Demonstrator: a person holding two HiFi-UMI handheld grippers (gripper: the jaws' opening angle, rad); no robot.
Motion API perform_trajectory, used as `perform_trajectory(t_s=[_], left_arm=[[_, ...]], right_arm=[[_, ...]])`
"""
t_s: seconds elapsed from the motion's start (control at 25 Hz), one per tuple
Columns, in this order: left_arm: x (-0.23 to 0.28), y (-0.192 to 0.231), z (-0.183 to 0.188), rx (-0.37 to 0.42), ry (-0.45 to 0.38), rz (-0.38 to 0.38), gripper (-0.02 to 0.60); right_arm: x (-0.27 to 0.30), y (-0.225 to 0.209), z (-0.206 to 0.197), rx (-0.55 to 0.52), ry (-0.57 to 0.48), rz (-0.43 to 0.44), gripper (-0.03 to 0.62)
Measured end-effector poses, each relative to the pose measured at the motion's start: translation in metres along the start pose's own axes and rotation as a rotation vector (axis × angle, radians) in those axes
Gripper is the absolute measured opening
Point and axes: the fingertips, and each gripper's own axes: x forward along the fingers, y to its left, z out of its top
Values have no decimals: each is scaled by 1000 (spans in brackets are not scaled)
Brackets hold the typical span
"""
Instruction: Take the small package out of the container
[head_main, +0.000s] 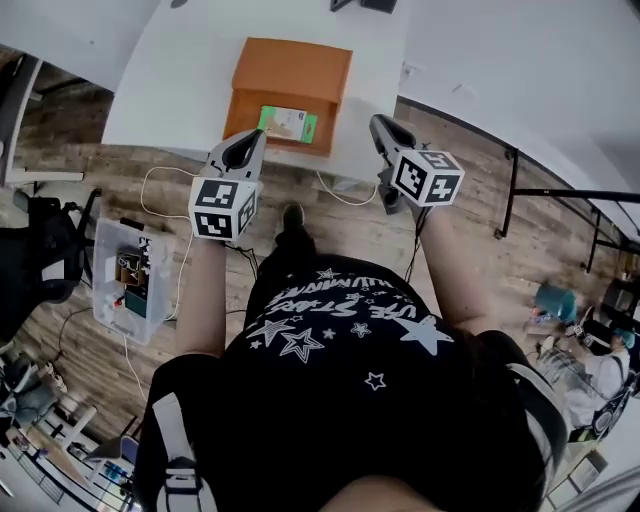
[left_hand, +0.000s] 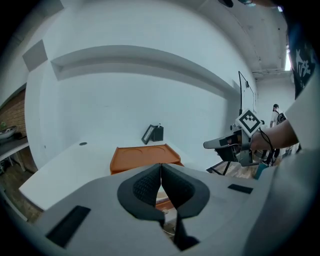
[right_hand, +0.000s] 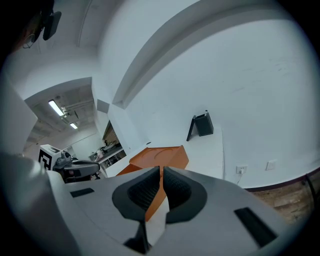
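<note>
Package (head_main: 288, 123) — small and green — is lying in the near, lower part of the orange container (head_main: 292, 70), which is sitting on the white table (head_main: 170, 80) close to its front edge. The left gripper (head_main: 252, 140) is hovering by the container's near left corner, its jaws pressed together on nothing. The right gripper (head_main: 382, 128) is hanging off the container's right side, apart from it — jaws likewise closed and empty. The person's forearms (head_main: 200, 290) are reaching out over the wooden floor (head_main: 480, 250).
</note>
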Motion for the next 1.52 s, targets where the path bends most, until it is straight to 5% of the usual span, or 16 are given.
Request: perform_trajectory(t_s=[0.12,0.28,0.4,0.76,1.08,1.24,1.52], left_arm=[[16,10,4,24,21,-42,20],[37,17,0,184,107,-144,21],[52,20,-1,218,158,-227,28],[76,14,-21,297,296,-428,198],[93,13,-50,479,423,-527,331],[101,15,-65,619,473,-563,342],[104,12,-80,686,556,-658,356]], right_arm=[[7,-6,5,8,0,-40,52],[14,-12,13,25,-12,-89,52],[20,-19,15,33,-17,-121,52],[37,-19,23,45,-27,-172,52],[46,-18,20,56,-25,-198,52],[51,-20,18,63,-21,-208,52],[51,-23,19,73,-30,-251,52]])
